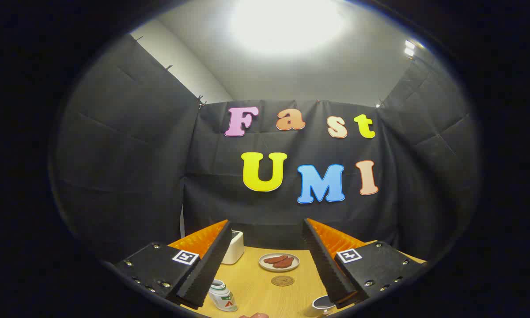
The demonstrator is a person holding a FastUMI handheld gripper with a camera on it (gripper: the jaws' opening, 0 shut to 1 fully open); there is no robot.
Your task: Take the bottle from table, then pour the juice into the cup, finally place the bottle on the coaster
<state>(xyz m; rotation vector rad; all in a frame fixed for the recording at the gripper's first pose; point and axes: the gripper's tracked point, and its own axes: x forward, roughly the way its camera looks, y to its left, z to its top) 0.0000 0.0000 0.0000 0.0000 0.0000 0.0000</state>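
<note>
My gripper (267, 260) is held high above the wooden table (256, 287), open, with nothing between its fingers. A small white bottle (222, 297) with a green cap band and a printed label stands below, just beside the left finger (205, 269). By the tip of the right finger (324, 265) sits a white cup (322, 304), partly hidden. A round brown coaster (282, 280) lies on the table between the fingers, farther out than the bottle and cup.
A small plate (279, 261) with reddish-brown food pieces sits beyond the coaster. A white boxy container (233, 247) stands at the table's far left, close to the black cloth wall. A reddish thing (254, 315) peeks in at the table's near edge.
</note>
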